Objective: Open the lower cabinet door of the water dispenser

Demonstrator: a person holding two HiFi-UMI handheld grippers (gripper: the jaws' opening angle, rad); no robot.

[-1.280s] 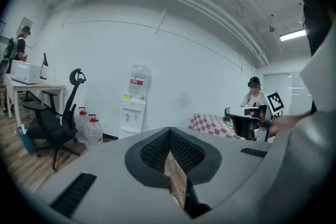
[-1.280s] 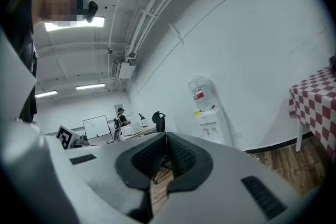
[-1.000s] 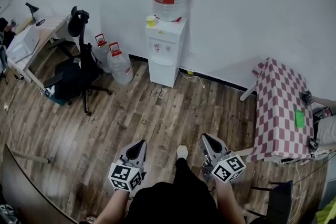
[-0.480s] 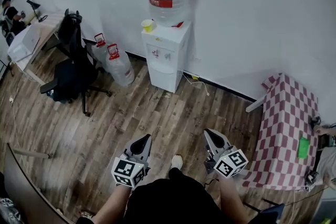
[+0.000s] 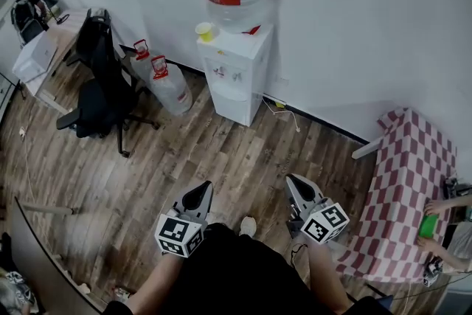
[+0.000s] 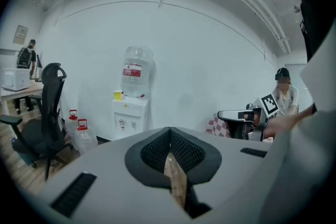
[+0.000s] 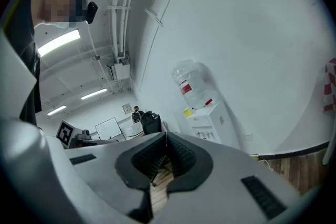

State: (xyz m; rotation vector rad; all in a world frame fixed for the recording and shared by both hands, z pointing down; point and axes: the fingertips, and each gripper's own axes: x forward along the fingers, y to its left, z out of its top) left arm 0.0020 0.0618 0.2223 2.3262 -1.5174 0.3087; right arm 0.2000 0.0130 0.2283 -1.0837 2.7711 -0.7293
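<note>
Here, the left gripper (image 5: 198, 195) hangs over the wood floor (image 5: 221, 158), jaws clenched on nothing. The water dispenser (image 5: 236, 70) stands at the floor's far edge against the wall, its lower cabinet door (image 5: 233, 103) shut (well apart from both tools). The right gripper (image 5: 296, 188), likewise clenched and empty, aims toward it, probably for the approach.

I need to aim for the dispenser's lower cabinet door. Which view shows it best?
The head view: the lower cabinet door shows whole on the water dispenser. In the gripper views the left gripper and right gripper hide most of it.
</note>
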